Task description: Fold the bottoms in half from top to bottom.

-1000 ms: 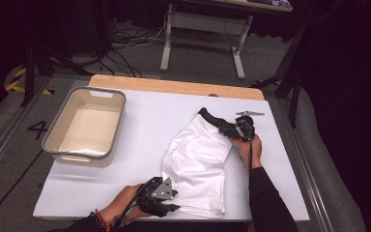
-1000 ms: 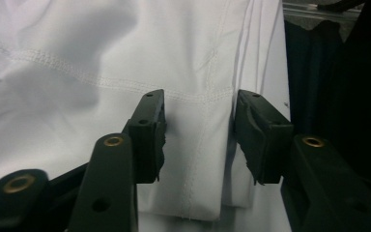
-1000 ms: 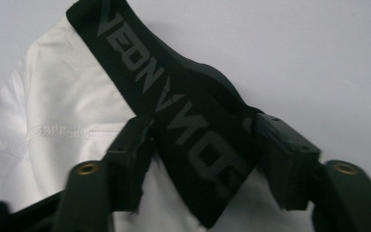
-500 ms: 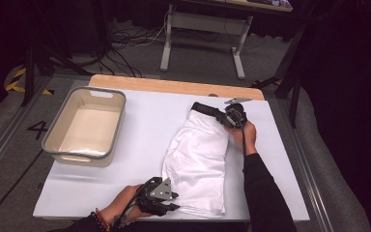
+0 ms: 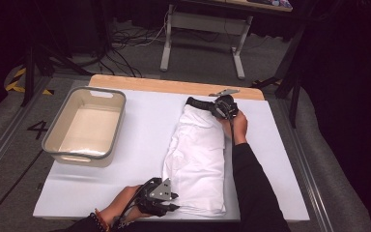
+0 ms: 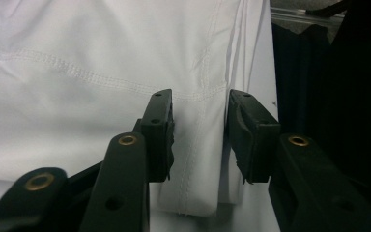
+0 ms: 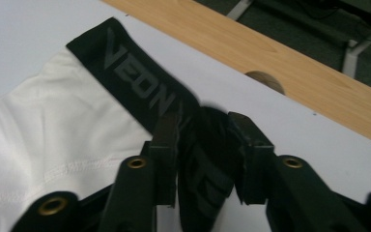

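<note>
Beside the grey tub (image 5: 86,126), white shorts (image 5: 198,154) lie flat on the bench (image 5: 140,140). A second ago they were bunched up; now they are pulled long and straight. The right gripper (image 5: 221,105) has moved away from the person and its jaws pinch the black waistband (image 7: 145,87). The left gripper (image 5: 160,195) has stayed put, its jaws gripping the hem corner (image 6: 198,159). The shorts look ready for folding.

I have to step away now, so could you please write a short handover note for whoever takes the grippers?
Left gripper: jaws around the hem corner of the white shorts, near edge.
Right gripper: jaws just reopened a little, black waistband bunched between them, far end.
Shorts lie folded lengthwise on the white table; grey bin sits at the left.
Left to do: probably fold again and bin them.
</note>
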`<state>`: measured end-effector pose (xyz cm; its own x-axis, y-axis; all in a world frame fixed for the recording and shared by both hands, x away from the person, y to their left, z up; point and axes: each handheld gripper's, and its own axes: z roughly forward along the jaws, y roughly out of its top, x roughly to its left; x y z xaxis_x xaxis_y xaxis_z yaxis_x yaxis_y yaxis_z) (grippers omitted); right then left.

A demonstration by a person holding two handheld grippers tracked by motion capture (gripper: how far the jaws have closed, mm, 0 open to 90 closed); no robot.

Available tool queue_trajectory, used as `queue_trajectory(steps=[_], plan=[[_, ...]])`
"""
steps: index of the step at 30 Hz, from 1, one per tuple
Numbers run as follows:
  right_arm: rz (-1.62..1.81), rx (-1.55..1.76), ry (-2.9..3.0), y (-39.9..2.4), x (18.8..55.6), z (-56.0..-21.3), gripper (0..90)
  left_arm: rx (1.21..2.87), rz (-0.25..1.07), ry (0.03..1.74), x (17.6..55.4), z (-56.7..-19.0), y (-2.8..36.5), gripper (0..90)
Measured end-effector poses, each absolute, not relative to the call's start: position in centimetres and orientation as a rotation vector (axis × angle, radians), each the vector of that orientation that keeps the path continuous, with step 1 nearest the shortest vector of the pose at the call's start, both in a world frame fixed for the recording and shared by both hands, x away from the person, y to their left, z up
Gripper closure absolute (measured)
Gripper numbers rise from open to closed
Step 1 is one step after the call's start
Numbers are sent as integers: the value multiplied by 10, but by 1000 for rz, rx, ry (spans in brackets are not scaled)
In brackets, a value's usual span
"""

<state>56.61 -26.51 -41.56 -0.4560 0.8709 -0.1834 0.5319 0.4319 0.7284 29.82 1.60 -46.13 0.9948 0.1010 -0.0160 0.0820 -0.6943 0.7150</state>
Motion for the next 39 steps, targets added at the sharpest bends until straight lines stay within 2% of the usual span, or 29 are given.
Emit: queue_trajectory(steps=[2, 6, 10, 14, 15, 16, 18, 22, 25, 30, 34, 39], plan=[[819, 1198, 2113, -267, 563, -413, 565, 2344, 30, 128, 298, -461, 17, 606], [877, 1202, 2106, -272, 553, -404, 544, 2321, 47, 124, 297, -457, 22, 565], [1002, 1176, 2105, -283, 514, -392, 501, 2234, 107, 180, 303, -443, 38, 555], [1078, 1194, 2138, -294, 470, -397, 458, 2177, 202, 269, 314, -435, 52, 554], [1078, 1194, 2138, -294, 470, -397, 458, 2177, 202, 269, 314, -435, 52, 564], [1117, 1202, 2164, -297, 449, -406, 458, 2169, 269, 323, 325, -432, 57, 598], [1117, 1199, 2189, -297, 439, -410, 460, 2168, 291, 349, 331, -432, 58, 604], [1079, 1107, 2280, -290, 393, -433, 522, 2154, 345, 437, 356, -435, 56, 676], [1066, 1101, 2311, -288, 377, -441, 554, 2171, 416, 487, 377, -439, 44, 710], [937, 1002, 2344, -280, 364, -452, 602, 2228, 416, 515, 408, -444, 27, 787], [946, 1008, 2348, -280, 363, -453, 613, 2281, 325, 470, 423, -452, 16, 771], [950, 1012, 2351, -280, 362, -453, 613, 2323, 355, 458, 427, -457, 4, 765]])
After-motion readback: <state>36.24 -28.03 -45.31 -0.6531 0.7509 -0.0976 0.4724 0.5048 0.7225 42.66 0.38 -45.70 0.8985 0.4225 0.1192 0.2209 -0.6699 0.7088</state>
